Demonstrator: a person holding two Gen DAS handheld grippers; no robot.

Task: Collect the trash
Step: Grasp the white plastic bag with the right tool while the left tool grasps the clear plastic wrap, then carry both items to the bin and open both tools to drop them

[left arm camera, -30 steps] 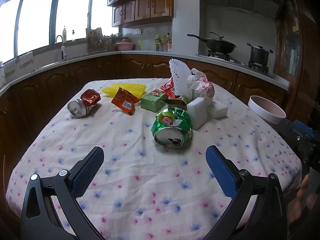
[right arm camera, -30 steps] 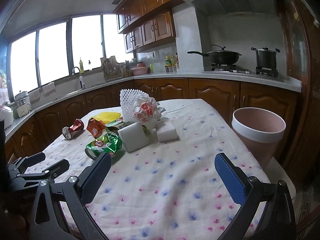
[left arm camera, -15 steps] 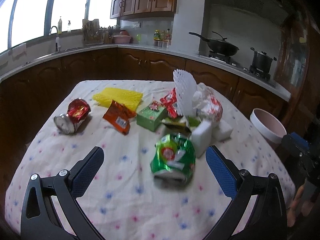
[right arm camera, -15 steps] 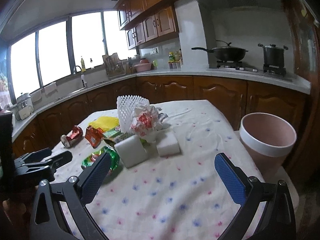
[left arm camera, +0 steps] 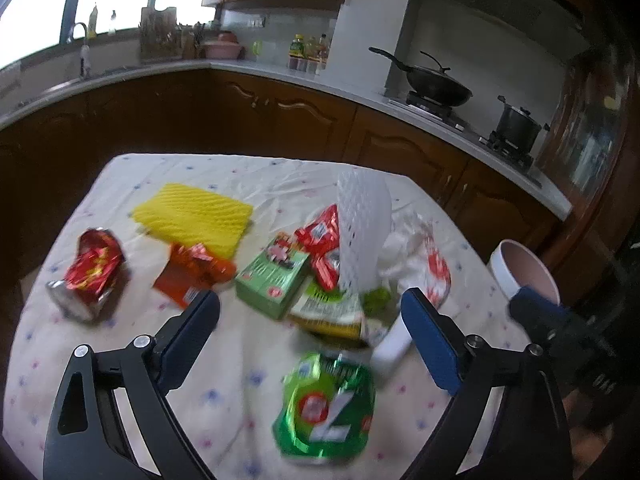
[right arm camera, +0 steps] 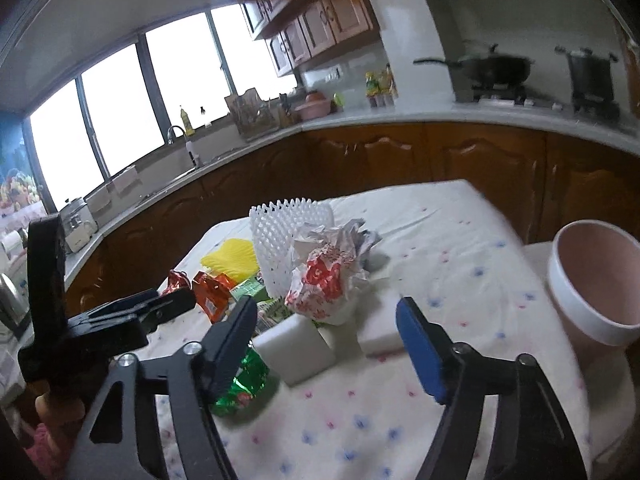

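Trash lies piled on a flowered tablecloth [left arm camera: 120, 360]. A crushed green can [left arm camera: 328, 404] lies just below my left gripper [left arm camera: 312, 320], whose jaws are closing with nothing pressed between them. Beyond it are a green box [left arm camera: 276, 276], an orange wrapper [left arm camera: 192, 276], a crushed red can [left arm camera: 92, 268], a yellow foam net [left arm camera: 196, 216] and a white foam net [left arm camera: 362, 232]. My right gripper [right arm camera: 326, 340] hovers over two white foam blocks [right arm camera: 296, 348], jaws closing and touching neither. A crumpled red-and-white wrapper [right arm camera: 324, 280] lies behind them.
A pink bin with a white rim [right arm camera: 592, 280] stands off the table's right edge. The left gripper [right arm camera: 132, 316] shows at the left of the right wrist view, a hand beneath it. Dark wooden cabinets and a counter ring the table.
Both grippers have moved forward over the table toward the trash pile, which now looks closer and lower. Both pairs of jaws have narrowed, the right more than the left.
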